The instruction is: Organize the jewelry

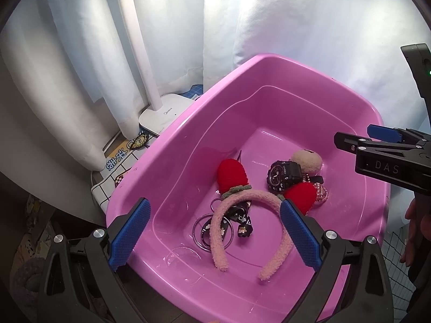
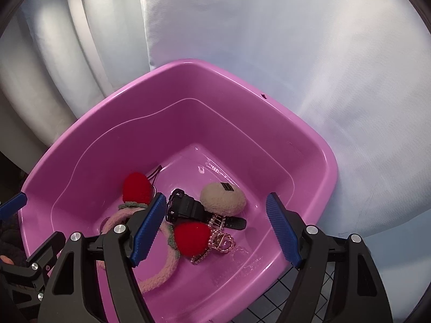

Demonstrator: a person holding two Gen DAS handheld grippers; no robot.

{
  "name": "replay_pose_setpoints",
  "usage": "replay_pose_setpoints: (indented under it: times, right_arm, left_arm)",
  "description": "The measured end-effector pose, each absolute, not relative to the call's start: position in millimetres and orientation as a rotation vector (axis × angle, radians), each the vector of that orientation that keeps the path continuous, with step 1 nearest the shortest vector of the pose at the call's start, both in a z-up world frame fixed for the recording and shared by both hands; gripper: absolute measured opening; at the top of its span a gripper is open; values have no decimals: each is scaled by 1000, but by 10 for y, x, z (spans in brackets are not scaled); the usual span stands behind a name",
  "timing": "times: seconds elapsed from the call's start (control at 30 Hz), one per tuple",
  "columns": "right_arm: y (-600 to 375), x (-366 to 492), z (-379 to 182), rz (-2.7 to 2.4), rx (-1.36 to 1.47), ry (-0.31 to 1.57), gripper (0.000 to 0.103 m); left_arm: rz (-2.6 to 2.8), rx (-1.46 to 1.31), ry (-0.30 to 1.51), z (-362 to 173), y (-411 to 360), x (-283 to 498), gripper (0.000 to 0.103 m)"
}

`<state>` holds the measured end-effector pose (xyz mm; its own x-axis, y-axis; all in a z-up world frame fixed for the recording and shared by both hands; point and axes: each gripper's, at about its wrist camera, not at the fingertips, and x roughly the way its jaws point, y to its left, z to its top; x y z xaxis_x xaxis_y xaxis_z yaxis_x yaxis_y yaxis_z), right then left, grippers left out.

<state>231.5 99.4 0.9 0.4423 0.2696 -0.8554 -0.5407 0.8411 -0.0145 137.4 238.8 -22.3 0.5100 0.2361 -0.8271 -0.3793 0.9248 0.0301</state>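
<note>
Hovering over a pink plastic basin (image 1: 167,145), both grippers stand with jaws apart and nothing between them: the left gripper (image 1: 215,235) spread wide above the fuzzy pink headband (image 1: 219,238), the right gripper (image 2: 215,231) open over the heap's other end. Risk, judged from the pile: everything lies tangled on the basin floor, so a grab at one piece could drag a neighbour up with it, or a pad could slip off the soft headband and knock the lot sideways. Nearest lies the headband, an arch of pale pink fleece with two red woolly strawberries (image 1: 232,173), resting over thin metal rings (image 1: 202,230) and a black strap. Just beyond, a sparkling chain and hair claw (image 2: 219,243) touch a black sports watch (image 1: 282,175), with a beige fluffy pad (image 2: 223,197) against it. Farther back, white curtains (image 1: 309,27) and a white lamp base (image 1: 168,114) close the scene.
</note>
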Motion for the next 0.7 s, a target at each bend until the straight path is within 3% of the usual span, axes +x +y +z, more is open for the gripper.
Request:
replay_pose_setpoints:
  times: [0.7]
  right_arm:
    - [1008,2223,83,513,-304,984,73]
  left_arm:
    - [343,-172,960,-211,2389,1290,95]
